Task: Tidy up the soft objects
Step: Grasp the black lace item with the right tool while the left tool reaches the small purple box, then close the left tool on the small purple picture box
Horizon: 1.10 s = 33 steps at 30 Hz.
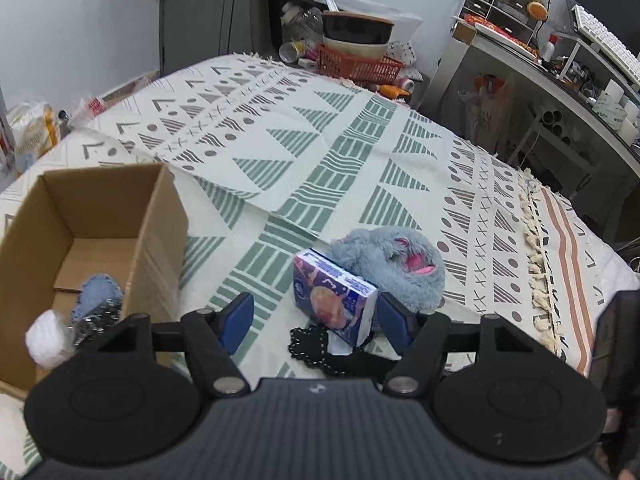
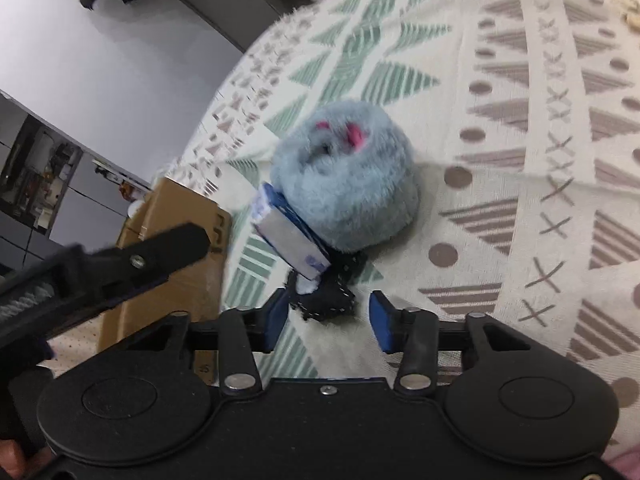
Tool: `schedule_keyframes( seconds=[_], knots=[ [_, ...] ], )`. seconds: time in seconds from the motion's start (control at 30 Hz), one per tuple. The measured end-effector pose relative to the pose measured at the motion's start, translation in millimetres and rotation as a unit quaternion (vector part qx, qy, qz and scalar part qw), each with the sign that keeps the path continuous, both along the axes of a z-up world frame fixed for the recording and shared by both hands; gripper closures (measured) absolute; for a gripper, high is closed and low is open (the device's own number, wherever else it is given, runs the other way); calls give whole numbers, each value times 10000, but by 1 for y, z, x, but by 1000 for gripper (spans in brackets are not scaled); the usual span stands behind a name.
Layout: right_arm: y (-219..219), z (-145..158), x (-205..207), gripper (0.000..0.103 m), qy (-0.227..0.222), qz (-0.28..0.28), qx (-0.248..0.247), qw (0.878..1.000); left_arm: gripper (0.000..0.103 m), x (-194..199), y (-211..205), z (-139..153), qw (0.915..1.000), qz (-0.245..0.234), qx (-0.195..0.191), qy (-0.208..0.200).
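Observation:
On the patterned bedspread point(image 1: 304, 152) lies a grey fluffy slipper point(image 1: 394, 264) with a pink lining. A purple tissue pack point(image 1: 334, 300) leans against it, on top of a black crocheted piece point(image 1: 316, 354). My left gripper point(image 1: 316, 322) is open around the pack, with the right pad close to it and the left pad well clear. In the right wrist view my right gripper point(image 2: 329, 320) is open low over the black crocheted piece point(image 2: 330, 300), which lies between the pads. The slipper point(image 2: 348, 184) and pack point(image 2: 290, 240) sit just beyond.
An open cardboard box point(image 1: 156, 216) stands at the left and holds a blue knitted item point(image 1: 98, 292), a glittery piece and a white fluffy ball point(image 1: 48, 338). Baskets and bowls point(image 1: 356, 52) crowd the bed's far edge. A desk point(image 1: 560, 80) stands at the right.

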State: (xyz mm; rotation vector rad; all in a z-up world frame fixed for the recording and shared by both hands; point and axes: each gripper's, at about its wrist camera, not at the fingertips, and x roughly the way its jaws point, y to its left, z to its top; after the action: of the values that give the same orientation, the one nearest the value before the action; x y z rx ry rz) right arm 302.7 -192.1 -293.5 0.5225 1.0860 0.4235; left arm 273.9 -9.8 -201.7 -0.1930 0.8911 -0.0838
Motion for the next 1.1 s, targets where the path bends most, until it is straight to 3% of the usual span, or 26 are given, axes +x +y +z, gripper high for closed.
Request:
schedule_keyframes(
  seconds=[0.3, 0.43, 0.73, 0.93, 1.1],
  knots=[
    [3, -10, 9, 62, 33, -65, 212, 9997, 36, 16, -15, -19, 9994, -194, -172, 238],
    [7, -13, 12, 73, -34, -34, 145, 9999, 37, 23, -22, -28, 9990, -251, -140, 336],
    [5, -11, 7, 86, -124, 10, 125, 9998, 75, 28, -14, -36, 9988, 34, -257, 411],
    [0, -6, -1, 88, -186, -122, 8, 9998, 83, 24, -4, -35, 9978, 273, -414, 430],
    [-4, 5, -11, 88, -331, -240, -102, 9991, 84, 17, -1, -26, 9982, 294, -437, 274]
  ],
)
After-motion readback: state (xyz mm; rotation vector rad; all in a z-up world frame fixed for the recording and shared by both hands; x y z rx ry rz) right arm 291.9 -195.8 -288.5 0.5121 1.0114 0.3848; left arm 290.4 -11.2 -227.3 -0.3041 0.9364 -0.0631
